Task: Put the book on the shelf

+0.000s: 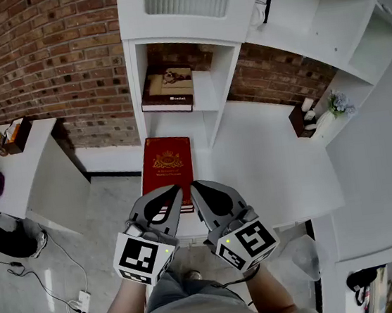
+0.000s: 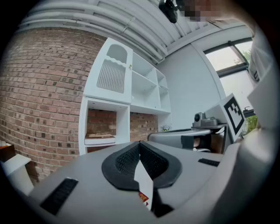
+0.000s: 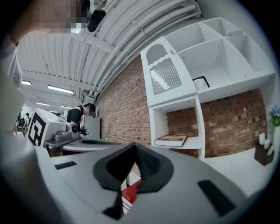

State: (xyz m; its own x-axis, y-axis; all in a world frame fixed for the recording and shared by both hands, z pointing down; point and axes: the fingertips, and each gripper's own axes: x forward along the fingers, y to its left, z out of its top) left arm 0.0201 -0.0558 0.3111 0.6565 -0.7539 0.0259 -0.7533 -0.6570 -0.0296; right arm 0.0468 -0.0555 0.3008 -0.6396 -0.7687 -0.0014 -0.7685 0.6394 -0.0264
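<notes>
We judge the task barely begun: nothing is gripped or lifted, so grasping, carrying and placing are all left to do.

Our left gripper (image 1: 175,193) points level, with its jaws pressed together and nothing between them. In its own view the pads meet at the tip (image 2: 140,144), and only a sliver of white surface and red cover shows below them.

Just ahead of it, the red book (image 1: 165,161) lies flat and cover-up on the white table (image 1: 275,164), along the table's left edge. Its near short end sits under both gripper tips. Whether they touch the cover we cannot tell. Its long axis runs straight away from us toward the shelf unit (image 1: 209,94), and the far short end lies just at the foot of the lower opening. The gold emblem sits above the lines of print as we look at it, so we take the top of the cover to point at the shelf.

Above that opening, a brown book (image 1: 168,88) already lies flat in the cubby.

Our right gripper (image 1: 195,188) lies close beside the left one, also closed and empty, with a strip of red visible beneath its tip (image 3: 134,146).
</notes>
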